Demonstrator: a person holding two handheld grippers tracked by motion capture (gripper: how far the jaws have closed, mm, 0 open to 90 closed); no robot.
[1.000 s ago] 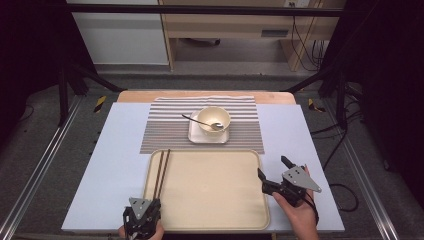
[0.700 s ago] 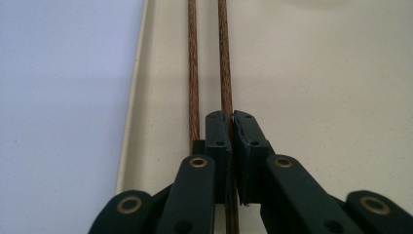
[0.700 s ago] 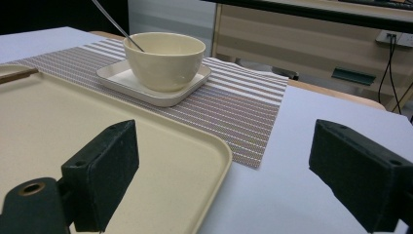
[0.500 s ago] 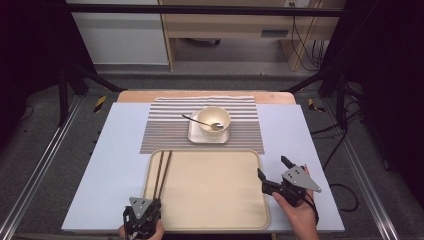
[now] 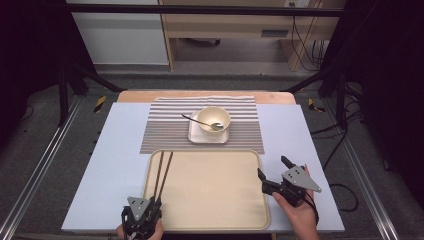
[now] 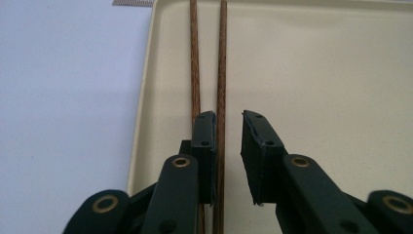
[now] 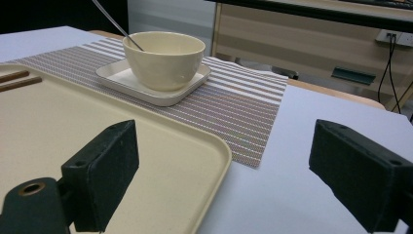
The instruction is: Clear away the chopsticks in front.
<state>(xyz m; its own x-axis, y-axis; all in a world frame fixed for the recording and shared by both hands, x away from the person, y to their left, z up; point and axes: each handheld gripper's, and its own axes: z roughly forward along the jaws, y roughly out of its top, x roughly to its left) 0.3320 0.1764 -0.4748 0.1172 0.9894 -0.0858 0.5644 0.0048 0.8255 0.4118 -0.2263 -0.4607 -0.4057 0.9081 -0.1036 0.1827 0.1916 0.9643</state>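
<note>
My left gripper (image 6: 228, 122) has just been opening its jaws; one chopstick of the chopsticks (image 6: 220, 63) lies loose between them, along the tray's (image 5: 250, 220) left rim. Delivery looks done. My right gripper (image 5: 272, 170) hangs wide, empty, beside the tray.

Chopsticks (image 6: 221, 58) near ends hidden under left tongs (image 6: 228, 146).

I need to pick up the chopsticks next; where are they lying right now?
In the high view the chopsticks lie side by side along the left edge of the tray, just ahead of the left gripper.
</note>
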